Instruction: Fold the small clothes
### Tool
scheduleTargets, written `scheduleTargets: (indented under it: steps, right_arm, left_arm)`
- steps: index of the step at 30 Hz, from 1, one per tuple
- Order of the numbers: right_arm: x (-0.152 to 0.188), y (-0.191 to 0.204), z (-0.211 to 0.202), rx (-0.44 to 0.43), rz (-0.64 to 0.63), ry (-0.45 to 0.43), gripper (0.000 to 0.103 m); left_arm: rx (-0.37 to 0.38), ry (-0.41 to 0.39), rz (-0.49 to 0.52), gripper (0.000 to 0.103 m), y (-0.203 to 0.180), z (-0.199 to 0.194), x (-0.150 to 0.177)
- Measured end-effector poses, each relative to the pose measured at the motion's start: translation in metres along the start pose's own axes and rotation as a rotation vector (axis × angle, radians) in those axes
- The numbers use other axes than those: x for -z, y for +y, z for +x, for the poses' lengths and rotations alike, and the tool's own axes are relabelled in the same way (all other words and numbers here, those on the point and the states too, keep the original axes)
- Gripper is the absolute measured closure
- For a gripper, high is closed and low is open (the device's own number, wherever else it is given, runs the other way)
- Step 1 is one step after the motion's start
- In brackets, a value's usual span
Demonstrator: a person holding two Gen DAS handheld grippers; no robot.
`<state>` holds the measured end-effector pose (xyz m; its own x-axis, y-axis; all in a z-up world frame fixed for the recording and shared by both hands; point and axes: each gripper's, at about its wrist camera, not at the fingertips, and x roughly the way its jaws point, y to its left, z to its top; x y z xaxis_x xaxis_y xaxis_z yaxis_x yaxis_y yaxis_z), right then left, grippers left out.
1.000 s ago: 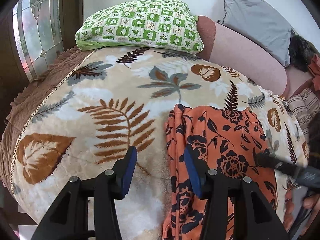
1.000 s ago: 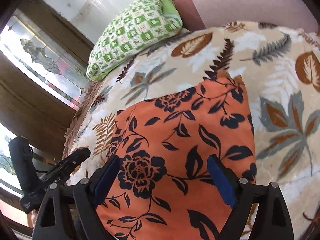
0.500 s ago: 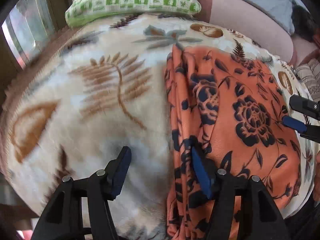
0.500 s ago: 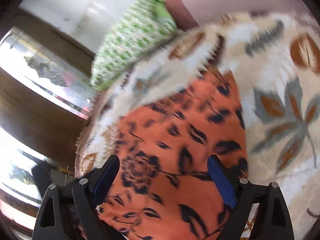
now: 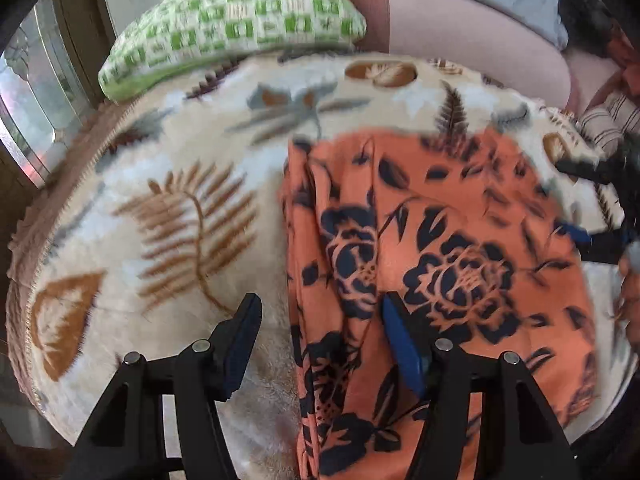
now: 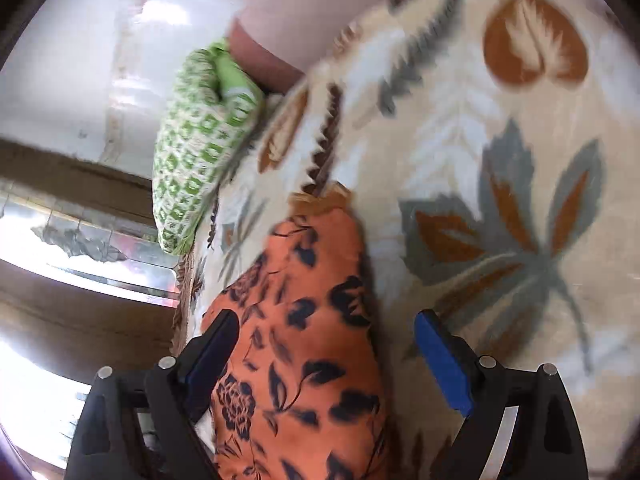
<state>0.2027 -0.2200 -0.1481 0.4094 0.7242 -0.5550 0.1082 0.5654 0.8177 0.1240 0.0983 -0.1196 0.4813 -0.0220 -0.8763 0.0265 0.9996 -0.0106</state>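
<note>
Orange floral garment (image 5: 440, 248) flat on leaf-print blanket (image 5: 180, 220); green pillow (image 5: 240, 20) behind. L gripper (image 5: 320, 332) just widened, spread over its bunched edge. R gripper (image 6: 328, 344) spread, nothing pinched.

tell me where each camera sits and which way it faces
Left wrist: sits on the left claw, looking down its open fingers at the orange floral garment on the leaf-print blanket; the right claw shows at the right edge.
Right wrist: sits on the right claw, tilted, looking along the garment's edge; only its own open fingers show.
Both share garment, blanket and the green checked pillow.
</note>
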Motion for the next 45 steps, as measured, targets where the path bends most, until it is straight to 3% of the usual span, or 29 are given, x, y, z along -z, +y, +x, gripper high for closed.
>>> scheduleTargets:
  steps: [1,2,3,6,8,9,10,11,12,14,16,20,22,23,26,28,29,31,33,36,40,42,45]
  right_arm:
    - [-0.002,0.001,0.010,-0.001,-0.006,0.019,0.015]
    - [-0.004,0.004,0.017,0.018,-0.025,0.034,0.030]
    - [-0.007,0.007,0.024,0.023,-0.033,0.049,0.062]
    - [0.000,0.033,0.023,0.071,-0.143,0.006,0.067]
    - [0.004,0.042,0.026,0.158,-0.220,-0.023,0.067]
    - [0.004,0.035,0.038,0.232,-0.226,0.009,0.066]
    - [0.005,0.026,0.042,0.221,-0.198,0.030,0.060]
    - [0.005,0.023,0.036,0.183,-0.167,0.015,0.053]
    - [0.006,0.022,0.027,0.146,-0.139,-0.002,0.039]
    - [0.016,0.029,0.002,0.064,-0.148,-0.036,0.026]
    - [0.030,0.036,-0.015,0.074,-0.171,-0.035,0.025]
    - [0.077,0.011,-0.028,0.062,-0.074,0.050,0.024]
    - [0.094,0.011,-0.014,0.065,-0.108,0.128,0.041]
    - [0.102,0.018,-0.010,0.121,-0.163,0.123,0.062]
    - [0.110,0.040,-0.025,0.154,-0.234,0.039,0.067]
    - [0.114,0.044,-0.018,0.218,-0.285,0.047,0.067]
    - [0.115,0.034,-0.003,0.294,-0.292,0.099,0.064]
    - [0.113,0.031,-0.006,0.272,-0.265,0.074,0.051]
    - [0.113,0.040,-0.018,0.274,-0.282,0.032,0.029]
    - [0.111,0.058,-0.038,0.311,-0.323,-0.063,0.029]
    - [0.106,0.088,-0.053,0.202,-0.362,-0.112,0.029]
    - [0.108,0.091,-0.038,0.126,-0.377,-0.059,0.024]
    - [0.109,0.056,0.001,0.164,-0.291,0.068,0.018]
  left_arm:
    - [0.002,-0.003,-0.007,0.037,0.001,0.001,0.001]
    - [0.000,0.000,-0.009,0.037,0.002,0.000,0.000]
    - [-0.011,0.000,0.000,0.037,0.000,0.000,0.000]
    - [-0.034,-0.008,0.024,0.037,-0.004,0.000,0.003]
    - [-0.024,-0.015,0.009,0.037,-0.002,0.002,0.006]
    - [-0.027,-0.015,0.007,0.037,-0.002,0.002,0.007]
    - [-0.036,-0.016,0.012,0.037,-0.003,0.001,0.007]
    - [-0.043,-0.018,0.015,0.037,-0.003,0.000,0.006]
    - [-0.045,-0.016,0.017,0.037,-0.003,-0.001,0.005]
    - [-0.042,-0.016,0.013,0.037,-0.003,0.000,0.004]
    - [-0.041,-0.019,0.006,0.037,-0.003,0.000,0.005]
    - [-0.036,-0.023,-0.003,0.037,-0.003,0.000,0.006]
    - [-0.032,-0.021,-0.009,0.036,-0.002,0.000,0.006]
    - [-0.030,-0.019,-0.009,0.036,-0.001,0.000,0.006]
    - [-0.019,-0.018,-0.015,0.035,0.002,0.000,0.005]
    - [-0.013,-0.017,-0.026,0.033,0.002,0.002,0.005]
    - [-0.013,-0.016,-0.027,0.033,0.002,0.002,0.006]
    - [-0.014,-0.022,-0.024,0.033,0.002,0.001,0.006]
    - [-0.006,-0.021,-0.033,0.033,0.003,0.002,0.007]
    - [-0.007,-0.023,-0.031,0.033,0.003,0.002,0.007]
    - [0.001,-0.022,-0.038,0.032,0.003,0.002,0.007]
    - [0.001,-0.022,-0.041,0.032,0.003,0.002,0.007]
    - [0.000,-0.020,-0.040,0.031,0.002,0.003,0.007]
